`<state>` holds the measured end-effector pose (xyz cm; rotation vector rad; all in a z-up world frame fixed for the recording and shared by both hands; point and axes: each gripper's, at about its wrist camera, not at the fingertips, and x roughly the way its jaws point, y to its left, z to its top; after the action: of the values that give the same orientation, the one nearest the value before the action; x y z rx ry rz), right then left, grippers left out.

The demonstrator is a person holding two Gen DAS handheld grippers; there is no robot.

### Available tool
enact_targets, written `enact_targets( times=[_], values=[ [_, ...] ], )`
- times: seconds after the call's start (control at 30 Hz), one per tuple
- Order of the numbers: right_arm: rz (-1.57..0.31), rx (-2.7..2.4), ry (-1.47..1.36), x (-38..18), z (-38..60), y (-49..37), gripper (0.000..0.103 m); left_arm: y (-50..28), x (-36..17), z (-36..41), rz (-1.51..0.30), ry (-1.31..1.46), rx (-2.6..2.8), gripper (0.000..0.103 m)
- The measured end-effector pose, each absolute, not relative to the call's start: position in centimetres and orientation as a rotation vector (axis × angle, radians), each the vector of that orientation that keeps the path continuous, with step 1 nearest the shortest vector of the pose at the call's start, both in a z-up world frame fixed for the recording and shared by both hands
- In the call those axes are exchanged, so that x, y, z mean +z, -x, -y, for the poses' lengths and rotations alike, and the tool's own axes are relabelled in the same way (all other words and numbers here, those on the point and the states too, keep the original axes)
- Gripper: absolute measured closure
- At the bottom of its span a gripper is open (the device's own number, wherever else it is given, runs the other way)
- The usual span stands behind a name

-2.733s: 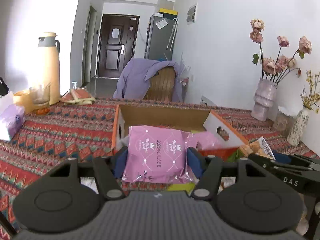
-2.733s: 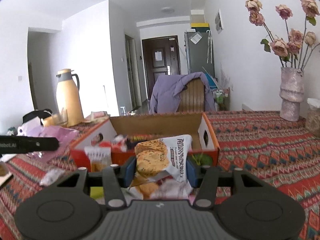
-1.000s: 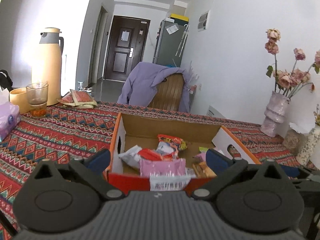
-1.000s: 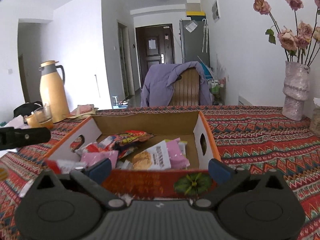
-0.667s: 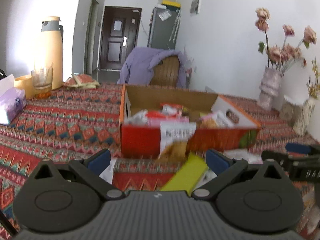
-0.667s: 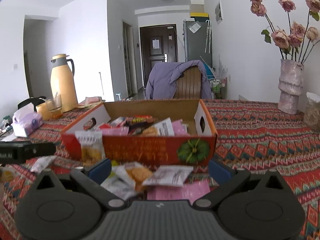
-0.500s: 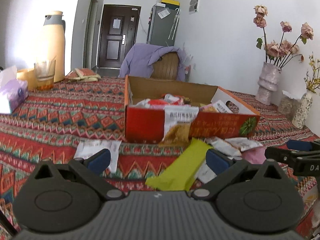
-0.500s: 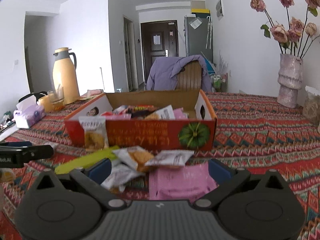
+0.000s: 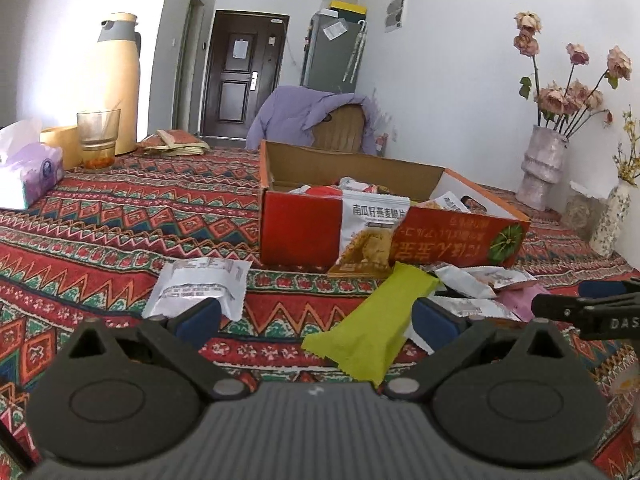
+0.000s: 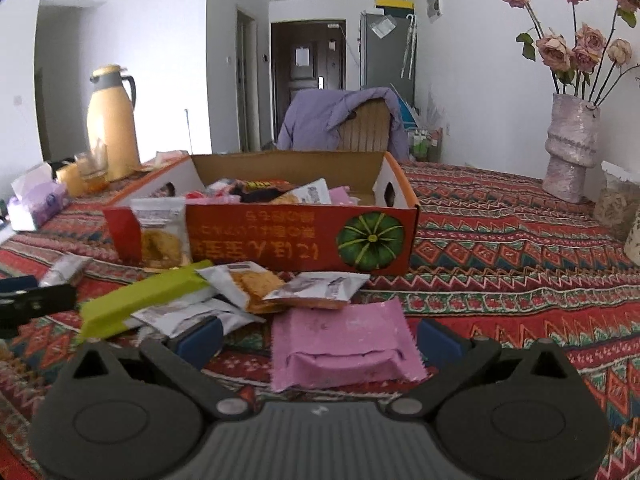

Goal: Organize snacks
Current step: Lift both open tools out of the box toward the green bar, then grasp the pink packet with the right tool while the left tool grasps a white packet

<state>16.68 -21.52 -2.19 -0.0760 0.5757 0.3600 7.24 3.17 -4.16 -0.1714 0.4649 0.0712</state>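
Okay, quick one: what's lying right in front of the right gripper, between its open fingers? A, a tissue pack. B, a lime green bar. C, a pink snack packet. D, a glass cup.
C: in the right wrist view the pink snack packet lies flat on the tablecloth between the spread fingers of the right gripper, while the lime green bar sits off to its left.

From my left wrist view, the right gripper [image 9: 592,312] was cut off by the frame edge. The cardboard box [image 9: 300,232] front wall hid most of its contents. A packet [image 9: 624,384] at the far right was blurred and cropped; I could not identify it.
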Motion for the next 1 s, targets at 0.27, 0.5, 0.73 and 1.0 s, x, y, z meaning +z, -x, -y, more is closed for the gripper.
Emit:
enact_targets(
  times=[0.27, 0.5, 0.73, 1.0],
  values=[
    [-0.703, 0.325, 0.088, -4.0, 21.2, -21.2, 0.000, -7.2, -4.1, -3.1, -0.464, 0.170, 0.069, 0.000],
    [-0.736, 0.313, 0.089, -5.1, 20.9, -22.1, 0.002, -7.3, -4.2, -3.1, -0.471, 0.166, 0.067, 0.000],
    [-0.685, 0.354, 0.109, -4.8, 20.6, -20.8, 0.028, -7.3, -4.2, -2.8, -0.464, 0.152, 0.071, 0.000],
    [-0.526, 0.330, 0.137, -3.5, 20.6, -17.9, 0.036, -7.4, -4.2, -2.9, -0.472, 0.151, 0.073, 0.000]
  ],
)
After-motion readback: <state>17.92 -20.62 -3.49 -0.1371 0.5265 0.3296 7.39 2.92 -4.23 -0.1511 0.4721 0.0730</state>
